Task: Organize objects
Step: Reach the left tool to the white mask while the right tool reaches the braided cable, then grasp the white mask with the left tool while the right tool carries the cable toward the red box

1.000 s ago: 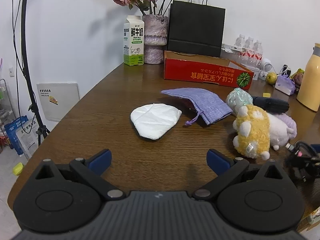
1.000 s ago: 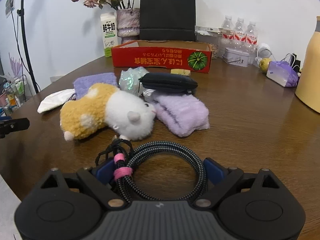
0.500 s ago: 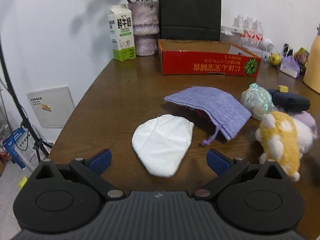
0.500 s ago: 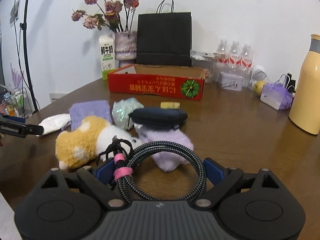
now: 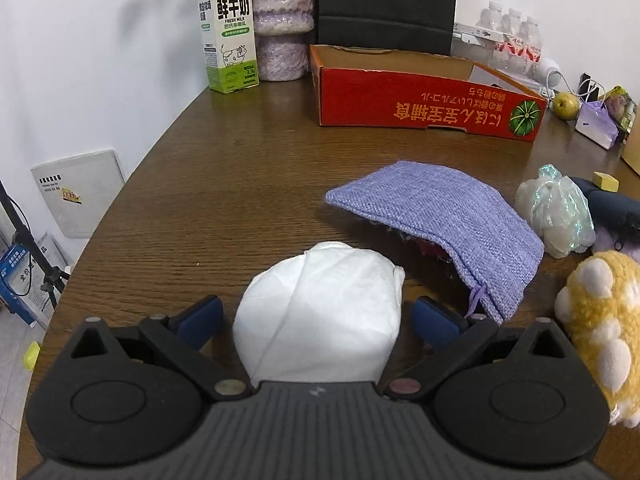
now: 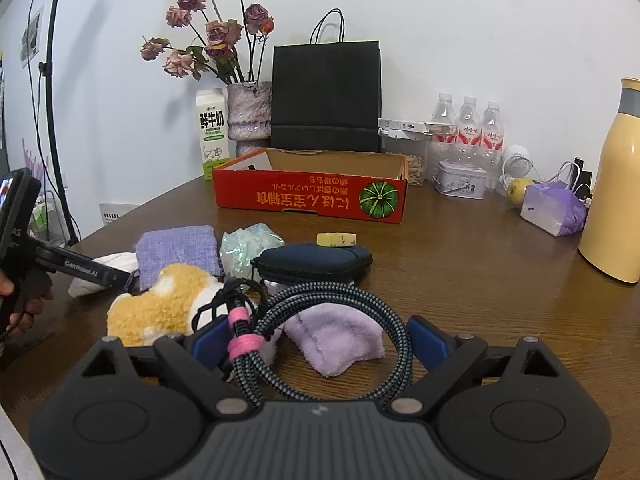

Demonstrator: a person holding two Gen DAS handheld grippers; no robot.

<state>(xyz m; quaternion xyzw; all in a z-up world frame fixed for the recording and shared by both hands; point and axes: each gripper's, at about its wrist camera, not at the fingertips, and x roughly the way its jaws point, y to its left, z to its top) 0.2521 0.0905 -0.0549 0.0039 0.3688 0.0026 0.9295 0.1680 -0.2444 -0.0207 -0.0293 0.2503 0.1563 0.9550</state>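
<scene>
While the left claw point(image 5: 316, 316) straddles the white folded cloth point(image 5: 320, 316) on the worktop point(image 5: 224, 184), its jaws stand apart, pads clear of the fabric. The right claw point(image 6: 318, 340) is spread wide around a coiled braided cable point(image 6: 332, 344), the coil filling the gap between both pads. Purple pouch point(image 5: 440, 224) lies just beside the cloth; red box point(image 5: 428, 100) sits farther back.

Surface is carrying: three clear plastic water bottles point(image 6: 468, 120), one white-and-green milk carton point(image 6: 212, 132), one red cardboard box point(image 6: 310, 196), one black paper bag point(image 6: 326, 94), one yellow-and-white plush toy point(image 6: 160, 306), one purple woven pouch point(image 5: 436, 220), one coiled braided cable point(image 6: 320, 332).
</scene>
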